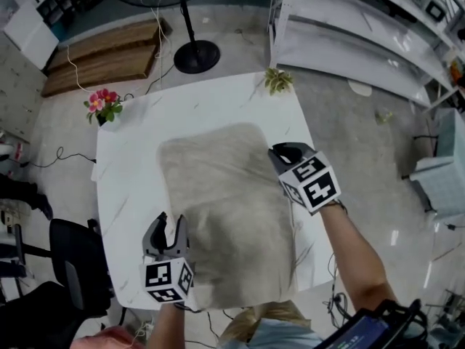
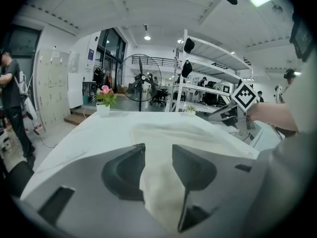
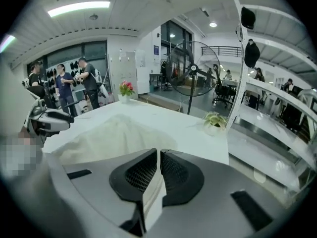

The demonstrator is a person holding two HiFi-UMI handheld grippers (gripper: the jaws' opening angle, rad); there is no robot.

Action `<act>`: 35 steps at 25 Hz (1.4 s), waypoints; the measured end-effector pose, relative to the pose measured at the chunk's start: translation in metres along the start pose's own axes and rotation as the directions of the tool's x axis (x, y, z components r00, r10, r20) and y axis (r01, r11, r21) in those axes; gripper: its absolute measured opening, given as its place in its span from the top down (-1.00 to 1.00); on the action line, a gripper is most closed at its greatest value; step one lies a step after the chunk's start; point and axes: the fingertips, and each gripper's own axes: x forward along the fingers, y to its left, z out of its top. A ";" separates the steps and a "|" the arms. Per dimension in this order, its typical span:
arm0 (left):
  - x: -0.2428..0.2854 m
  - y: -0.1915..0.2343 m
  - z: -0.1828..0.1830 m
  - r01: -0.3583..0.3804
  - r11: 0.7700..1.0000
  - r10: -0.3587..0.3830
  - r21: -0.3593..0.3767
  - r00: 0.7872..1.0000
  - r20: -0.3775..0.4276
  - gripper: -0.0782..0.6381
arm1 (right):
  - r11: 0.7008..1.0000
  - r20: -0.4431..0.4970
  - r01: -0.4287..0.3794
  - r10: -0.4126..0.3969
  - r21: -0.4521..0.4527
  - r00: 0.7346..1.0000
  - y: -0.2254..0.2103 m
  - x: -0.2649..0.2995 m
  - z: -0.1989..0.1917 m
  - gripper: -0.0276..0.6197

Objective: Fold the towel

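Lying on table (image 1: 127, 166), towel (image 1: 225, 195), right gripper (image 1: 280, 152) nearly closed, pinching its right edge, left gripper (image 1: 168, 221) half apart, clasping bunched fabric at near left corner.

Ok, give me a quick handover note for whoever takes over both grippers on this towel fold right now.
Left gripper: shut on the towel at its left edge, with cloth bunched between the jaws.
Right gripper: shut on the towel's right edge, near the far corner.
Towel: spread out on the white table.
Done: both grips taken; no fold shows yet.
Left: probably carry the held edges across and lay them down.
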 end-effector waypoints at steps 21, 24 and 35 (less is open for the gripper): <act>0.162 0.060 0.020 0.067 0.974 -0.013 0.214 0.969 -0.246 0.54 | 0.986 -0.125 -0.010 -0.010 -0.164 0.992 -0.054 0.131 0.022 0.87; 0.179 0.068 0.033 0.072 0.974 -0.017 0.217 0.969 -0.246 0.54 | 0.987 -0.111 0.009 -0.027 -0.159 0.994 -0.070 0.145 0.035 0.87; 0.193 0.072 0.053 0.100 0.975 -0.052 0.199 0.971 -0.235 0.33 | 0.991 -0.028 -0.020 0.016 -0.134 0.999 -0.069 0.150 0.061 0.58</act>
